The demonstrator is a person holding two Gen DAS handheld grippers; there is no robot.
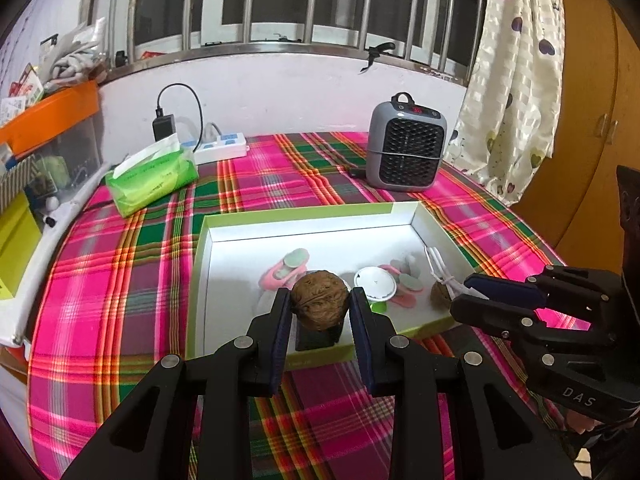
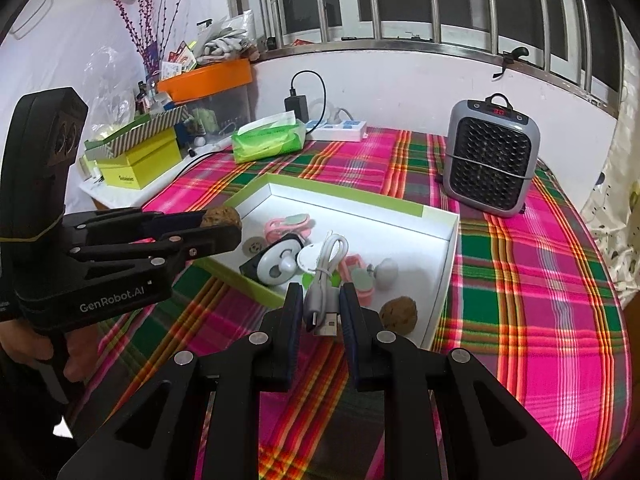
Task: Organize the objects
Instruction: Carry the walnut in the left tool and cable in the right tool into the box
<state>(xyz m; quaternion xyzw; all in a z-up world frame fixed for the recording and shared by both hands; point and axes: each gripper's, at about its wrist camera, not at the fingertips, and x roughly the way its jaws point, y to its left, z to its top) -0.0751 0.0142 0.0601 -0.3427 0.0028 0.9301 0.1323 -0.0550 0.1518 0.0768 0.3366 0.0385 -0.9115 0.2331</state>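
My left gripper [image 1: 319,312] is clenched on a walnut [image 1: 319,299], pads pressed on both sides, fingers approx. a nut's width apart. It hangs over the near edge of the white box [image 1: 304,236]. The nut is brown, wrinkled, whole. My right gripper [image 2: 321,306] grips a bundled white USB cable [image 2: 325,280], fingers narrow, plug end poking toward me, over the box's near right part. A 2nd walnut [image 2: 398,314] lies in the box's near right corner, w/ pink clips [image 2: 288,226] farther in.
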